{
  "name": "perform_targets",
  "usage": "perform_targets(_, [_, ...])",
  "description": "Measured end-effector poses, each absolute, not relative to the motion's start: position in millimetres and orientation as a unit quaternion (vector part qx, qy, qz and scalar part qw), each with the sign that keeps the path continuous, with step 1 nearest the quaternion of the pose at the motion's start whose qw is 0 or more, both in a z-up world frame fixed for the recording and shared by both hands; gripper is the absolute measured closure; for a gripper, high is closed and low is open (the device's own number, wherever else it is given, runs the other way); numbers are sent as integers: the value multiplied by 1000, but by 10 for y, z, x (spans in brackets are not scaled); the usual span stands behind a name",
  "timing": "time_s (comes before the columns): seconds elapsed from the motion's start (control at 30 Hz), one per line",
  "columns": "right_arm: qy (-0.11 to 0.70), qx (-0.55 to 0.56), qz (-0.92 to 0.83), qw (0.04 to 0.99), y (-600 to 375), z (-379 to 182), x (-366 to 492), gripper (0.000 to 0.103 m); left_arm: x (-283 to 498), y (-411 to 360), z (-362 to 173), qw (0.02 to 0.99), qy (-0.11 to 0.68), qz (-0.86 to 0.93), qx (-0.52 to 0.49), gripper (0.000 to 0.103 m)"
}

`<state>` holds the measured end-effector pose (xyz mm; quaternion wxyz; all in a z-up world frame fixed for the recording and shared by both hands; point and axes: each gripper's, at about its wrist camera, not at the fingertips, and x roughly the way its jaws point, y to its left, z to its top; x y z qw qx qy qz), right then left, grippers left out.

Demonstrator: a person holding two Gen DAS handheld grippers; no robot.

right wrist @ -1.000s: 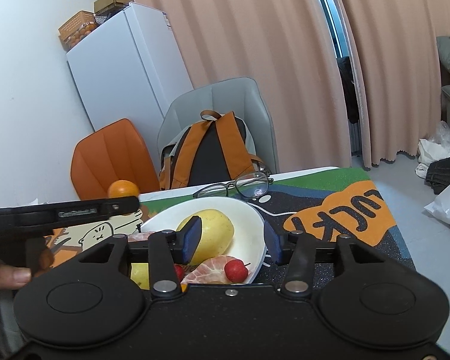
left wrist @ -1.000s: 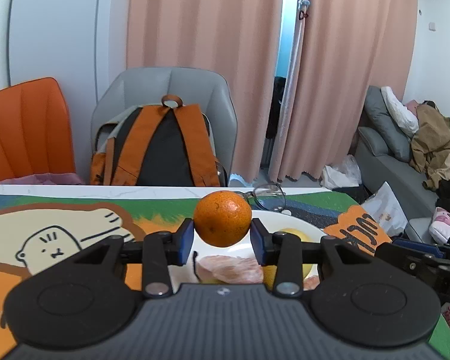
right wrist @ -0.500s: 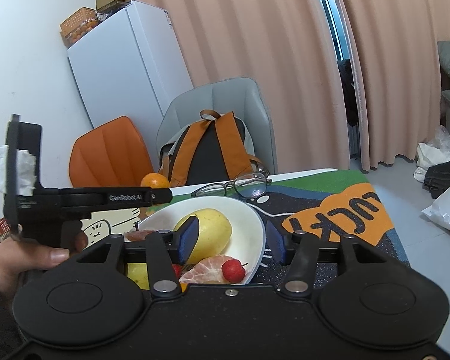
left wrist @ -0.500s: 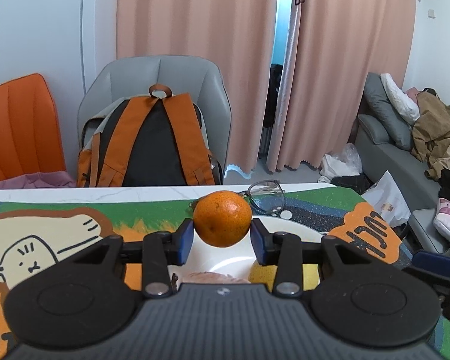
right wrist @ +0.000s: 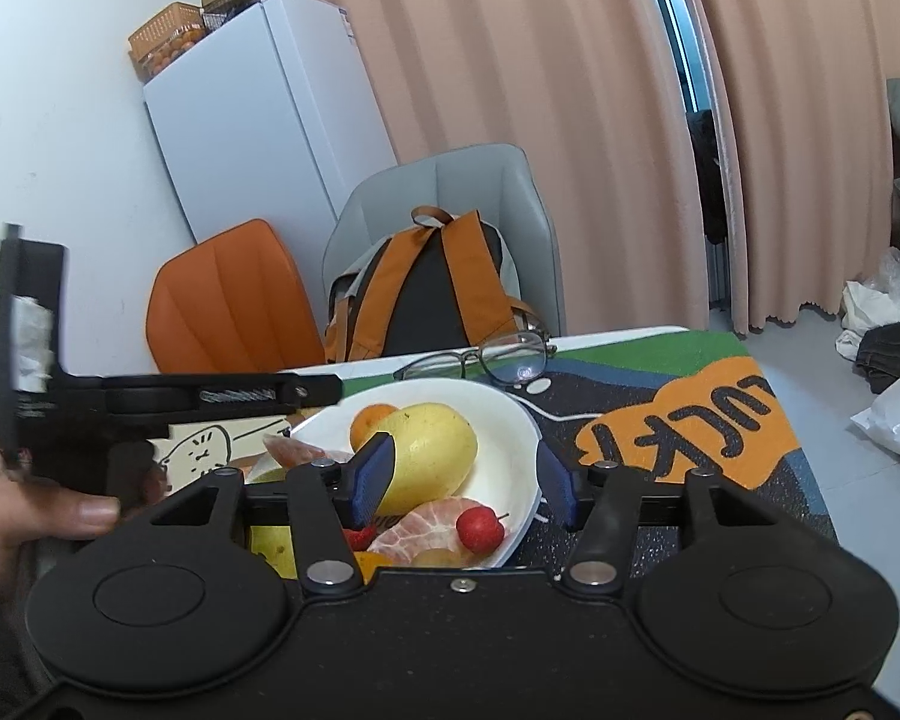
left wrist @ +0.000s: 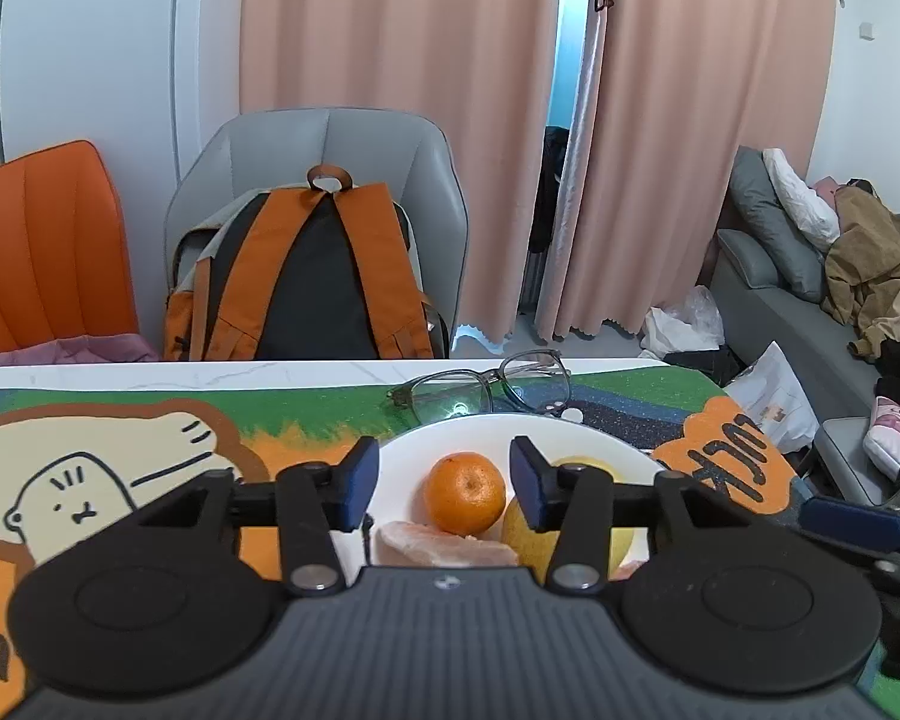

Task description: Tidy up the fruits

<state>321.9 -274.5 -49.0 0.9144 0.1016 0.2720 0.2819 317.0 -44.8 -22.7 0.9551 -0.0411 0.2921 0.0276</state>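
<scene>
Left claw (left wrist: 444, 483) spread wide, orange (left wrist: 464, 492) lying free between its fingers on the plate (left wrist: 600, 441), right claw (right wrist: 462, 480) also released, mango (right wrist: 435, 453) just ahead.

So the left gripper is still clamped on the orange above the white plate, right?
Not clamped. In the left wrist view the left gripper is open, with a gap on each side of the orange, which now sits on the white plate beside the yellow fruit.
</scene>
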Motion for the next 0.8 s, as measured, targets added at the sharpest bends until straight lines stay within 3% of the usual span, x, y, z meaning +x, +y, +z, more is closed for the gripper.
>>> perform_targets(0.3, [272,112,278,914,-2763,-467,3206,50,2816,-365,-59,955,291,40,-49,41])
perform_targets(0.43, [283,111,283,910,-2775,-415,3189,48,2609,-307,49,958,278,42,-59,25])
perform_targets(0.5, [279,111,282,911,-2798,-360,3124,36,2529,-273,84,958,278,41,-57,20])
perform_targets(0.57, [275,109,278,914,-2805,-319,3057,29,2470,-246,110,957,279,46,-56,15])
perform_targets(0.8, [265,98,283,917,-2767,-155,2823,13,2236,-173,179,957,277,51,-74,13])
